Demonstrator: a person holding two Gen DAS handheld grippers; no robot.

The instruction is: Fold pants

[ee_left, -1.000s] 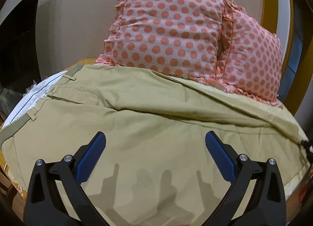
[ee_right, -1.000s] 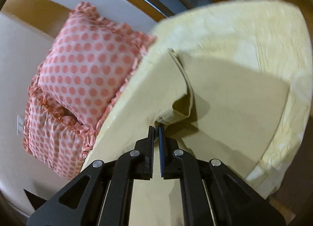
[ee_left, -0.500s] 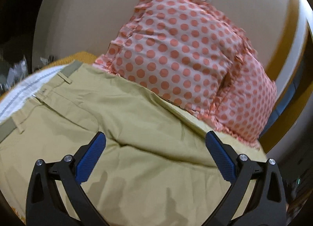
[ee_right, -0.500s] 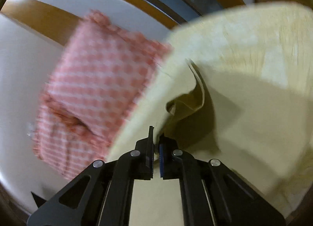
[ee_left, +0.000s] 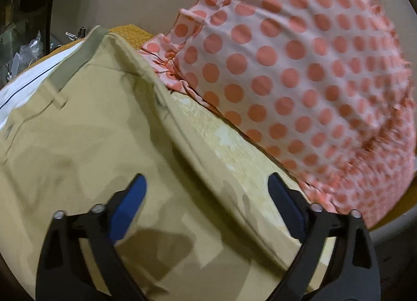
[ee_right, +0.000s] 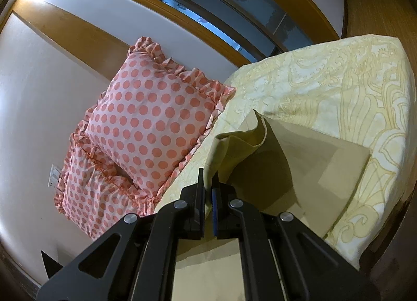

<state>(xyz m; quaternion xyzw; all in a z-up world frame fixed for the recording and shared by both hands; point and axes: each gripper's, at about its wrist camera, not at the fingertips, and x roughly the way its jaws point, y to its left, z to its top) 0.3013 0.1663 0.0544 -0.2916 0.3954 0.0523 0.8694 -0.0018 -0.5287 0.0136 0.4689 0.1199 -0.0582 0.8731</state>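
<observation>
Khaki pants [ee_left: 99, 144] lie spread on the bed, with the waistband and belt loops at the upper left of the left wrist view. My left gripper [ee_left: 207, 204] is open and empty, just above the pants near their far edge. My right gripper [ee_right: 207, 186] is shut on the hem end of a pant leg [ee_right: 242, 142] and holds it lifted off the bed, so the fabric hangs in a fold over its shadow.
Two pink pillows with coral polka dots [ee_left: 299, 71] [ee_right: 156, 121] lean against the wall beside the pants. The bed has a cream patterned cover [ee_right: 351, 97]. A white cloth [ee_left: 28, 84] lies under the waistband. A wood-framed window [ee_right: 221, 14] is behind the bed.
My left gripper has swung toward the pillows and closer to the pants' far edge. My right gripper has raised the pant leg end higher, still shut on it.
</observation>
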